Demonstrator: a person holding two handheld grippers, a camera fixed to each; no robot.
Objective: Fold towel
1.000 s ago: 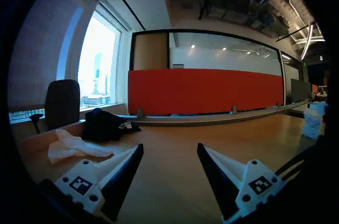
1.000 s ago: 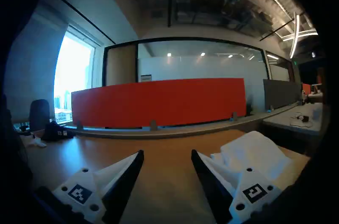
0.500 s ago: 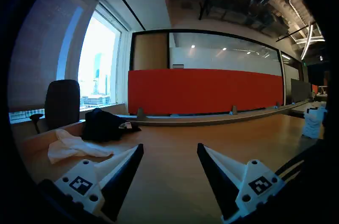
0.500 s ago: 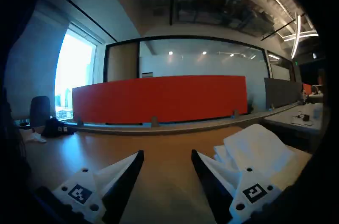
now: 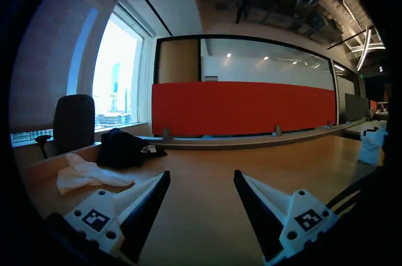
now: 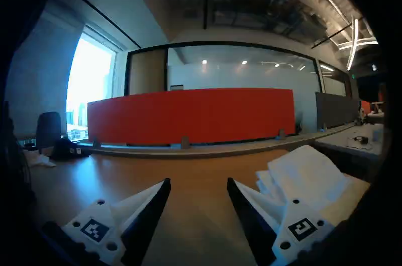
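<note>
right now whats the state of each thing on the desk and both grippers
left gripper: open, holding nothing
right gripper: open, holding nothing
crumpled towel: unfolded, lying loose on the desk
towel stack: folded, piled on the desk
black cloth: heaped, not folded
chair: upright, nobody in it

One table (image 5: 301, 158). On it there is one crumpled white towel (image 5: 85, 175), one dark bundle (image 5: 125, 148) and one stack of folded white towels (image 6: 306, 175). Its layers blur together, perhaps three or four. There is one office chair (image 5: 74, 122), one window (image 5: 115, 85) and one red partition (image 5: 241, 107) with three small grey feet (image 5: 166, 134).
</note>
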